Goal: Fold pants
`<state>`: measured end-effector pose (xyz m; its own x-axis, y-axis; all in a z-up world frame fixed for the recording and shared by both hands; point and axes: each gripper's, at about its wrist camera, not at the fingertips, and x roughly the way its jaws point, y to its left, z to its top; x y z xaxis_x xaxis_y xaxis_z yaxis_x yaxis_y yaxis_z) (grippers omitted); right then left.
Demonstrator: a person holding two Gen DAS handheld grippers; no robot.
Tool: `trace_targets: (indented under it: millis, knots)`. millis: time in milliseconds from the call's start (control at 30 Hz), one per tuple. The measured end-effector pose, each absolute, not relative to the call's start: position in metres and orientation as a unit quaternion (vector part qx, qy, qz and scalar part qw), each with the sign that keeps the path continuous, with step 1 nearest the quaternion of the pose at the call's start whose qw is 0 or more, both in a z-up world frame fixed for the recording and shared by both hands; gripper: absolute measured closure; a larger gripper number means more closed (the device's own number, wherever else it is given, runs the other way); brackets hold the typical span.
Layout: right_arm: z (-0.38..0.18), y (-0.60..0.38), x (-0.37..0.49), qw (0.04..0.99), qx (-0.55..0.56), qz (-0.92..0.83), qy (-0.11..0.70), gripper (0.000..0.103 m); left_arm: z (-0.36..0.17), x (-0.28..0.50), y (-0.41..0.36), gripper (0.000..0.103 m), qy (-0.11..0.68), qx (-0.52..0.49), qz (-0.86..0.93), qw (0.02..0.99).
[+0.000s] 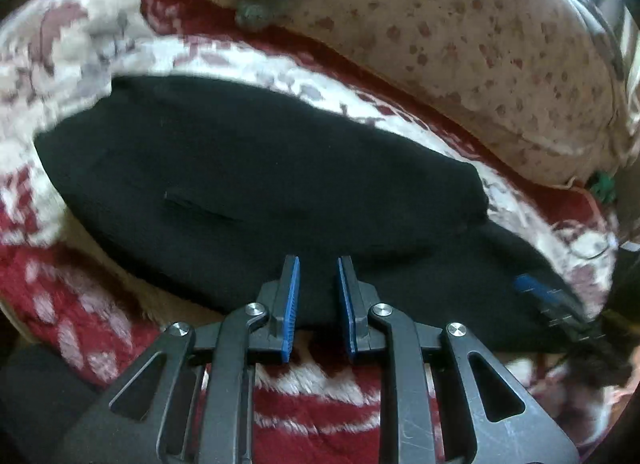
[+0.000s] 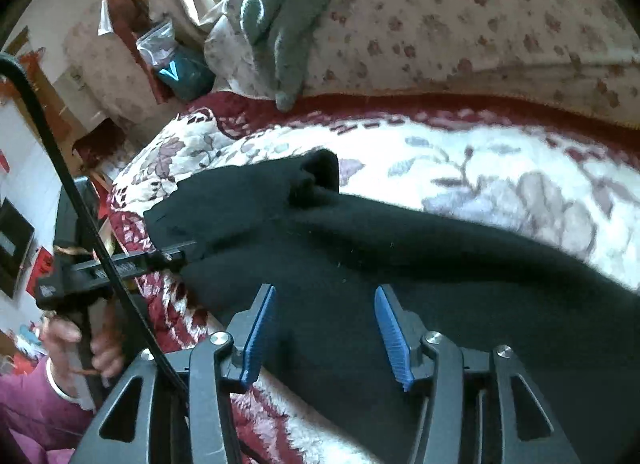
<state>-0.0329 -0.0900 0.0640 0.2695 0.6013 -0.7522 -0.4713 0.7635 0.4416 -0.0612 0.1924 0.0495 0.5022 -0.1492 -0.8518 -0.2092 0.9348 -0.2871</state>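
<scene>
Both pairs of blue-padded fingers are mine, and neither is gripping cloth. Low in the left wrist view, my left gripper (image 1: 318, 296) stands with only a narrow gap between its pads; black fabric shows behind that gap, but the pads do not press on it. In the right wrist view my right gripper (image 2: 325, 330) stands about half apart, low and central, with its jaws above the fabric and nothing pinched between them. The black pants (image 1: 248, 184) lie folded across the middle of the left view on a red and white fleece blanket (image 1: 72, 64); in the right view they run from the middle left down to the lower right, with one bunched corner sticking up just above centre. At the right edge of the left view my other tool's blue tips rest at the far end of the pants; at the middle left of the right view the dark body of the left tool meets the cloth's edge, though I cannot tell whether it touches. My hand (image 2: 86, 348), in a pink sleeve (image 2: 36, 400), shows at the lower left there. Across the top of both views lies a floral quilt (image 2: 480, 24) with a grey garment (image 2: 284, 16) draped over it.
</scene>
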Motion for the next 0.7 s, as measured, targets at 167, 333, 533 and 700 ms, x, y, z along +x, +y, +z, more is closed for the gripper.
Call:
trace_targets:
  millis: [167, 333, 533, 700]
  knots:
    - [0.087, -0.106, -0.042, 0.808, 0.058, 0.344, 0.475, 0.054, 0.065, -0.054, 0.176, 0.086, 0.495, -0.185, 0.002, 0.849]
    - [0.091, -0.130, -0.050, 0.816, 0.065, 0.321, 0.476, 0.050, 0.075, -0.048, 0.146, 0.086, 0.490, -0.153, -0.013, 0.858]
    - [0.093, -0.142, -0.045, 0.817, 0.085, 0.308, 0.479, 0.050, 0.079, -0.038, 0.127, 0.086, 0.495, -0.135, -0.028, 0.858]
    - [0.098, -0.125, -0.022, 0.808, 0.102, 0.339, 0.472, 0.050, 0.082, -0.032, 0.132, 0.086, 0.491, -0.144, -0.028, 0.859]
